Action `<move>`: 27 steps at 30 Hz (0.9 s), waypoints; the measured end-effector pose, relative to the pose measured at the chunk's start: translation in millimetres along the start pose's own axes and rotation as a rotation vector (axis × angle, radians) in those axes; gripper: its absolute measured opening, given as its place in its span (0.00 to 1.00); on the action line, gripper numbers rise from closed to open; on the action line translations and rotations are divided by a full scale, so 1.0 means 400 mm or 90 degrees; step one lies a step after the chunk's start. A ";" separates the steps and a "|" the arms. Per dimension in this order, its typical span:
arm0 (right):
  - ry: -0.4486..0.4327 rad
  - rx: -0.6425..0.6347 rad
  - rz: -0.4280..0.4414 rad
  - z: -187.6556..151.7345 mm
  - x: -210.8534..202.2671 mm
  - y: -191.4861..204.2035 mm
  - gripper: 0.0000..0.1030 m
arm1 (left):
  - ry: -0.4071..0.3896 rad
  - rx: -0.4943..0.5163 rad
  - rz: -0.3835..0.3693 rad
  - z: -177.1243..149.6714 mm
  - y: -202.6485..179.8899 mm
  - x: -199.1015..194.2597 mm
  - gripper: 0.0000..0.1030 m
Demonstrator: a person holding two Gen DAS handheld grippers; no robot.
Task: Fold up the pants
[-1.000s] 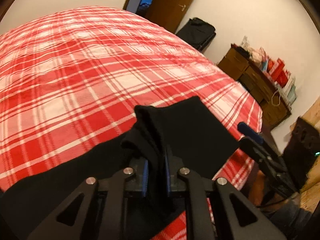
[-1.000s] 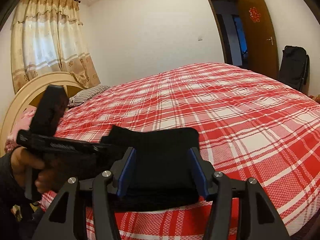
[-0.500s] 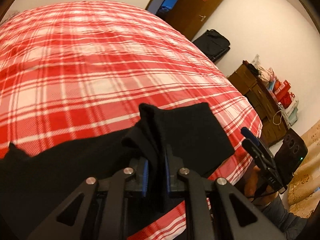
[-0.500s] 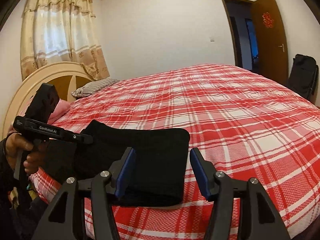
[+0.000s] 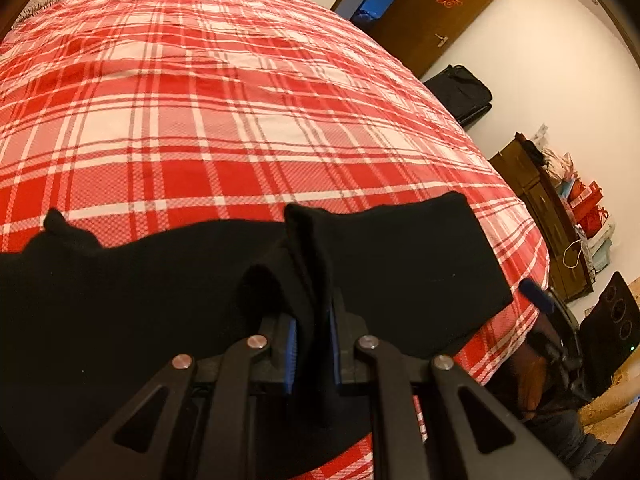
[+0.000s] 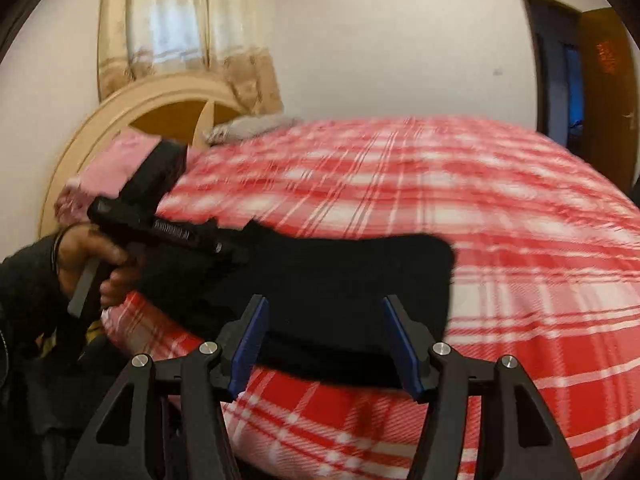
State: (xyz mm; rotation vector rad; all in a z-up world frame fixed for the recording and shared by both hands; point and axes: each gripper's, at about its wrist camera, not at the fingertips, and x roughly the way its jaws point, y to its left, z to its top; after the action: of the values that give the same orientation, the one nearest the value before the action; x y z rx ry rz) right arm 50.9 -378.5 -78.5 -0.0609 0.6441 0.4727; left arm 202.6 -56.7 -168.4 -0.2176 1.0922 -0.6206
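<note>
— Between the two blue pads of the left gripper [image 5: 312, 344], what do you see?

— One thick bunch of black cloth. The jaws are nearly closed and they pinch a fold of the black pants [image 5: 400, 264]. The cloth stands up from the pads like a ridge.

— And the right gripper [image 6: 326, 344]?

— Its jaws are wide apart and they grip nothing. The two blue pads stand over the near edge of the pants, but I cannot tell if they touch it. This view is blurred.

— Where are the pants lying?

— On the near edge of the bed [image 5: 240, 120], on one red and white plaid cover. In the left wrist view the cloth spreads to the left, and a flat rectangular part lies to the right.

— How many hands can you count?

— One clearly, in the right wrist view: a hand [image 6: 88, 260] in a dark sleeve that holds the handle of the left gripper.

— And further away?

— One curved headboard [image 6: 152, 108], a pink pillow [image 6: 120, 164], a curtain [image 6: 180, 28]. On the other side one brown door [image 5: 436, 12], one black bag [image 5: 460, 92] and one dark wooden dresser [image 5: 552, 216].
</note>
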 end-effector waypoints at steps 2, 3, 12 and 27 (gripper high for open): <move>0.037 0.014 -0.009 -0.004 0.028 -0.003 0.58 | -0.003 0.010 0.009 -0.002 -0.002 -0.001 0.14; 0.056 0.030 -0.007 -0.006 0.042 -0.013 0.58 | -0.004 0.015 0.014 -0.003 -0.003 -0.001 0.14; 0.116 0.044 -0.024 -0.008 0.066 -0.021 0.59 | -0.022 0.051 0.048 -0.032 0.003 -0.022 0.33; 0.157 -0.108 0.043 0.167 0.282 0.181 0.59 | -0.113 0.011 0.121 -0.087 0.130 -0.187 0.69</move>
State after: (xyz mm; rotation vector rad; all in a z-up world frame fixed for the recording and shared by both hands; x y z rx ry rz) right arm 135.4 -254.8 -85.1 -0.2611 0.8494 0.5904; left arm 167.5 32.7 -151.2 -0.1480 0.9238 -0.4315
